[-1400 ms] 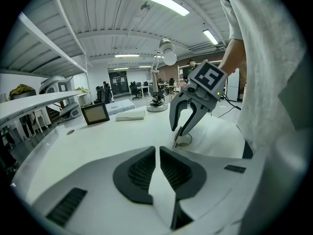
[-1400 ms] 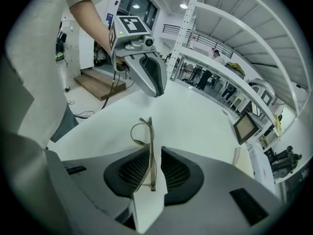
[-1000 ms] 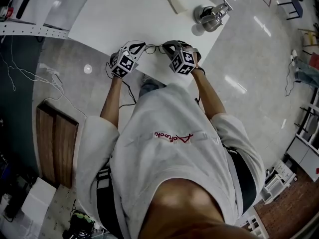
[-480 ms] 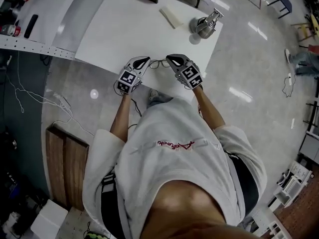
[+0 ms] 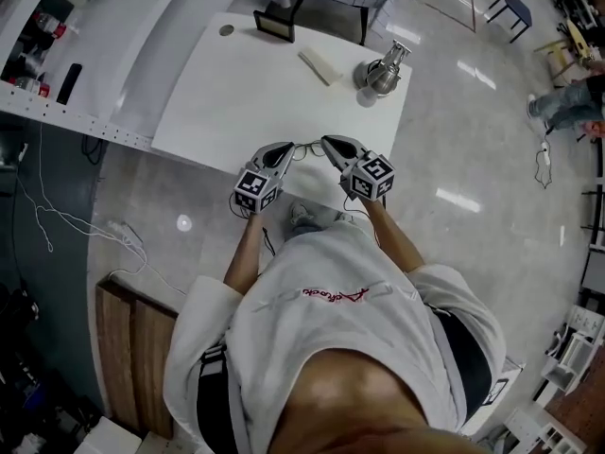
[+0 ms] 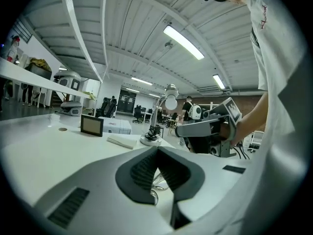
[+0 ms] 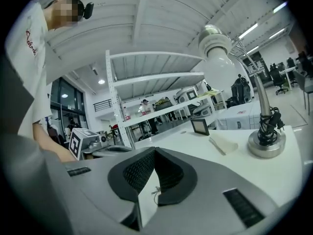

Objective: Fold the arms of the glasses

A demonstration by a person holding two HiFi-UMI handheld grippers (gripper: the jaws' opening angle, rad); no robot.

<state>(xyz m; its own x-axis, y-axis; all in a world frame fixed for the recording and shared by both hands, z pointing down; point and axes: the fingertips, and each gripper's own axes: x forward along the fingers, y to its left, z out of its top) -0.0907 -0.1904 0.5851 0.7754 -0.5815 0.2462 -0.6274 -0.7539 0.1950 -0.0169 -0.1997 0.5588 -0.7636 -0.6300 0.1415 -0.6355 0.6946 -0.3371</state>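
Note:
Thin wire-framed glasses lie near the front edge of the white table, spanning between my two grippers. My left gripper is at their left end and my right gripper at their right end. In the left gripper view the jaws are shut at the tips, with a lens and wire of the glasses showing in the gap below. In the right gripper view the jaws are also shut, with a small hinge piece of the glasses between the pads. The arms' position is hidden.
A desk lamp with a round metal base stands at the table's far right. A folded pale cloth lies beside it, and a small dark-framed screen stands at the far edge. The table's front edge runs just under the grippers.
The head view has shifted, so table and grippers sit lower in the picture. Both grippers stay at the ends of the glasses, slightly closer together.

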